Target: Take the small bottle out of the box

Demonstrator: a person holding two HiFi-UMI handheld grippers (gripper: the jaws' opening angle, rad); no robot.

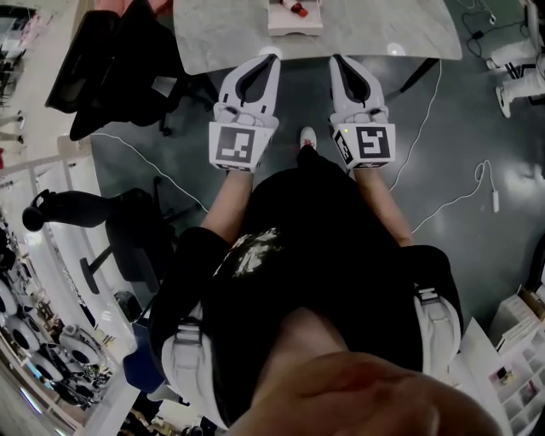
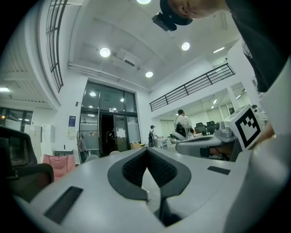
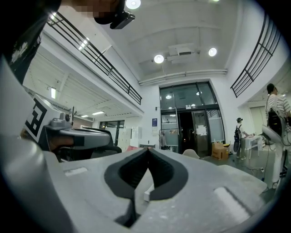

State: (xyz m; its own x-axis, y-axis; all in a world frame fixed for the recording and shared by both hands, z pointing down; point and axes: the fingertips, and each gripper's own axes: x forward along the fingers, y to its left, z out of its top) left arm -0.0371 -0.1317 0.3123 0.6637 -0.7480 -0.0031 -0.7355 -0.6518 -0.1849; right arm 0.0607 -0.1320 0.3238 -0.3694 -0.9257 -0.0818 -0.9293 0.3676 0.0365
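In the head view a white box (image 1: 294, 25) rests on the near part of a pale table (image 1: 383, 30), with a small red-topped bottle (image 1: 300, 10) in it. My left gripper (image 1: 271, 58) and right gripper (image 1: 337, 60) point toward the table side by side, their tips just short of its near edge, below the box. Both are shut, tips touching, with nothing held. The left gripper view shows that gripper's (image 2: 146, 149) dark pads meeting at a point, and the right gripper (image 3: 148, 149) looks the same in its own view. Neither gripper view shows the box or bottle.
A black office chair (image 1: 102, 60) stands left of the table, and another dark chair (image 1: 128, 230) is near my left side. White cables (image 1: 443, 200) trail over the grey floor. White shelving (image 1: 528, 358) is at lower right. People (image 2: 183, 122) stand far off in the hall.
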